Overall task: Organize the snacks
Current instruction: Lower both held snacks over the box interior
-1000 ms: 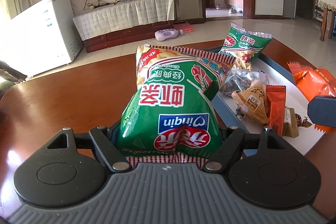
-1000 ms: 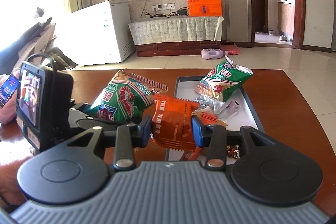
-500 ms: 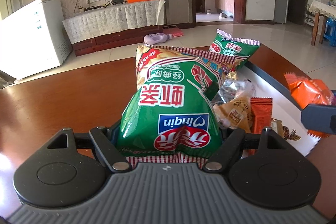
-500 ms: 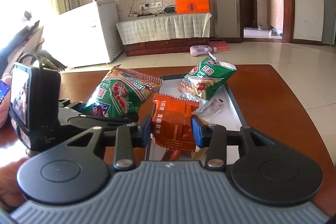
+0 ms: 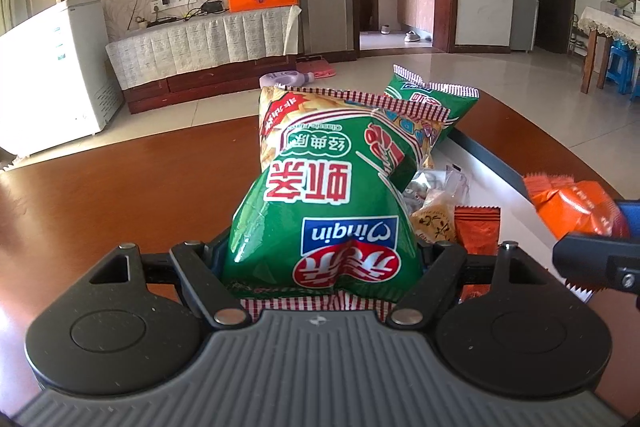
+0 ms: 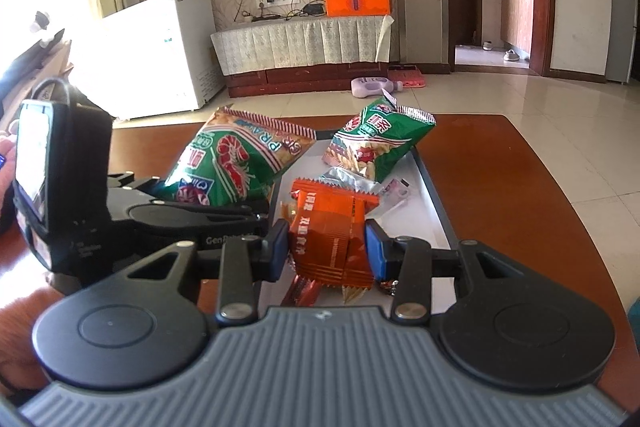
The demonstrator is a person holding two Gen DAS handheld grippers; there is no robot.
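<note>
1. Over the brown table, we hold two grippers above a white tray with a dark rim.
2. Our left gripper pinches a green prawn-cracker bag by its lower end, just left of the tray.
3. Our right gripper squeezes an orange snack packet above the tray's near end.
4. Inside the tray lie a second green bag, a silvery packet and small wrapped sweets.
</note>
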